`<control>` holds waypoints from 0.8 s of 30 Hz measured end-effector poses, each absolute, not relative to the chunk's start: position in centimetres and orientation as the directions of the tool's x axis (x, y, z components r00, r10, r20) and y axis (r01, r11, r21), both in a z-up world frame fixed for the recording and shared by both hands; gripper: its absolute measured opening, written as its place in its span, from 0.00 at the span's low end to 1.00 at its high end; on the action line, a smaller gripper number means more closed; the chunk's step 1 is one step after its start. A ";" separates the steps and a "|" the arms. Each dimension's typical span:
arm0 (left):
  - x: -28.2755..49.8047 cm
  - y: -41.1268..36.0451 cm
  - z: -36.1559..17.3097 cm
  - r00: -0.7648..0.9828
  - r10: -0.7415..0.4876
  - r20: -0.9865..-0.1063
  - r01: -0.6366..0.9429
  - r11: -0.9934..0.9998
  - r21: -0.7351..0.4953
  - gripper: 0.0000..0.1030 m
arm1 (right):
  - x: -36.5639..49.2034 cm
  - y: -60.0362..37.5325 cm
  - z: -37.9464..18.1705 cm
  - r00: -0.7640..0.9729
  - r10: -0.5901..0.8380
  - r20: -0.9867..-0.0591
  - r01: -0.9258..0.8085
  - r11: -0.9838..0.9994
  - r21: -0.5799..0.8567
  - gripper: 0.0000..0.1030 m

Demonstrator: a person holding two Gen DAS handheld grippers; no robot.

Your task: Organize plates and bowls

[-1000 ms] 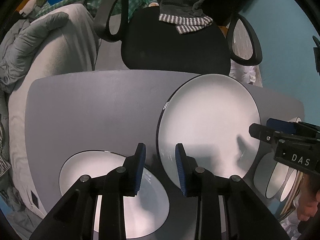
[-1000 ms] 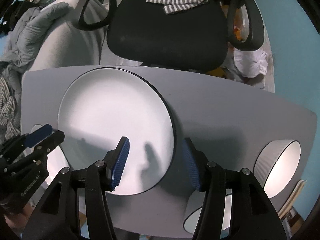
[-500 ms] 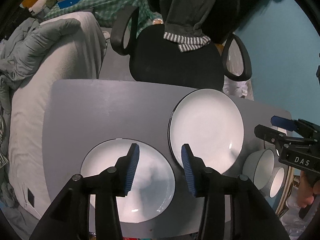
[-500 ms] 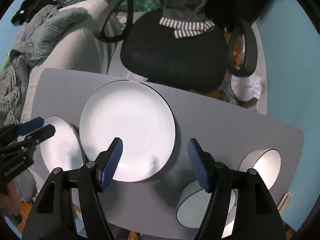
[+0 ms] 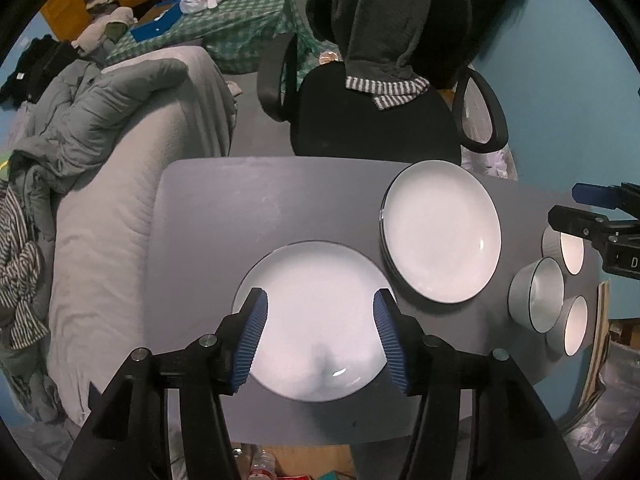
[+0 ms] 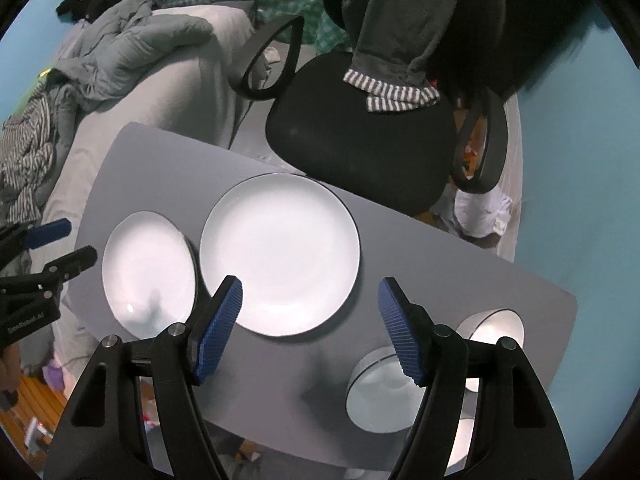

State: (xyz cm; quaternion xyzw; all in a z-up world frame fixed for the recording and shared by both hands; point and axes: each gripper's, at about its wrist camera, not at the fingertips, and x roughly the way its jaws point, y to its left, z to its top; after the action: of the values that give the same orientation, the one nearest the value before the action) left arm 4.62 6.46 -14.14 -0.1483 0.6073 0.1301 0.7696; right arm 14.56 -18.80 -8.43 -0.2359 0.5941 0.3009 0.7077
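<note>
Two white plates with dark rims lie on a grey table [image 5: 224, 216]. The smaller plate [image 5: 312, 312] is near the front; it also shows in the right wrist view [image 6: 148, 268]. The larger plate [image 5: 440, 232] lies further right and also shows in the right wrist view [image 6: 280, 252]. Three grey bowls with white insides [image 5: 538, 300] stand at the right end; two show in the right wrist view [image 6: 380, 392]. My left gripper [image 5: 320, 338] is open and empty, high above the smaller plate. My right gripper [image 6: 310, 328] is open and empty, above the table between the larger plate and the bowls.
A black office chair [image 5: 372, 120] with a dark garment over it stands behind the table. A grey couch [image 5: 120, 184] with bedding is to the left. A teal wall [image 5: 560, 100] is on the right. The right gripper shows at the left view's right edge [image 5: 596, 220].
Both grippers have risen and pulled back from the table, so more of it shows. Both jaws have opened wider. The plates and bowls have not moved.
</note>
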 end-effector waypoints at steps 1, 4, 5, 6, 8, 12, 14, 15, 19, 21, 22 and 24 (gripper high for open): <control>4.2 6.7 -13.9 0.234 0.019 -0.972 -0.387 0.919 -0.075 0.57 | 14.4 -18.7 -8.2 0.113 0.146 -0.983 -0.713 0.701 0.022 0.68; 2.8 7.4 -13.4 0.253 0.023 -0.967 -0.415 0.906 -0.087 0.58 | 13.8 -18.3 -7.6 0.120 0.153 -0.981 -0.727 0.687 0.018 0.68; 2.3 7.6 -13.2 0.258 0.023 -0.966 -0.423 0.902 -0.091 0.58 | 13.6 -18.2 -7.3 0.120 0.157 -0.980 -0.731 0.682 0.020 0.68; 1.9 7.7 -13.1 0.261 0.020 -0.965 -0.430 0.898 -0.098 0.58 | 13.3 -18.1 -7.1 0.121 0.160 -0.980 -0.734 0.679 0.020 0.68; 0.9 8.1 -12.7 0.277 0.001 -0.961 -0.438 0.890 -0.125 0.59 | 12.9 -17.9 -6.6 0.124 0.167 -0.978 -0.742 0.670 0.021 0.68; -0.7 9.0 -12.0 0.300 -0.009 -0.954 -0.446 0.883 -0.149 0.64 | 12.0 -17.5 -5.8 0.119 0.182 -0.976 -0.756 0.654 0.030 0.69; -1.3 9.5 -11.9 0.305 -0.006 -0.952 -0.451 0.880 -0.151 0.65 | 11.5 -17.2 -5.7 0.113 0.186 -0.976 -0.762 0.646 0.034 0.69; -1.5 9.6 -11.9 0.305 -0.004 -0.952 -0.454 0.878 -0.149 0.65 | 11.3 -17.1 -5.8 0.111 0.185 -0.976 -0.764 0.645 0.036 0.69; -2.7 10.6 -12.7 0.296 -0.009 -0.955 -0.475 0.866 -0.156 0.65 | 10.3 -16.8 -6.2 0.096 0.182 -0.979 -0.771 0.635 0.042 0.69; -3.3 11.0 -13.2 0.294 -0.015 -0.956 -0.487 0.858 -0.163 0.65 | 9.6 -16.7 -6.7 0.084 0.180 -0.980 -0.777 0.628 0.048 0.69; -3.6 11.2 -13.6 0.291 -0.018 -0.956 -0.493 0.854 -0.166 0.65 | 9.3 -16.6 -6.9 0.075 0.180 -0.981 -0.776 0.628 0.055 0.69; -4.2 11.5 -14.3 0.289 -0.025 -0.957 -0.502 0.847 -0.174 0.65 | 8.6 -16.6 -7.8 0.044 0.181 -0.982 -0.774 0.628 0.081 0.69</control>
State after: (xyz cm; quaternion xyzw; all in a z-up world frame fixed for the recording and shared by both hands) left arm -4.23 11.52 -14.34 -0.2289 0.5756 0.1548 0.7696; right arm 8.65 -16.59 -7.78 -0.2492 0.5949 0.3521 0.6782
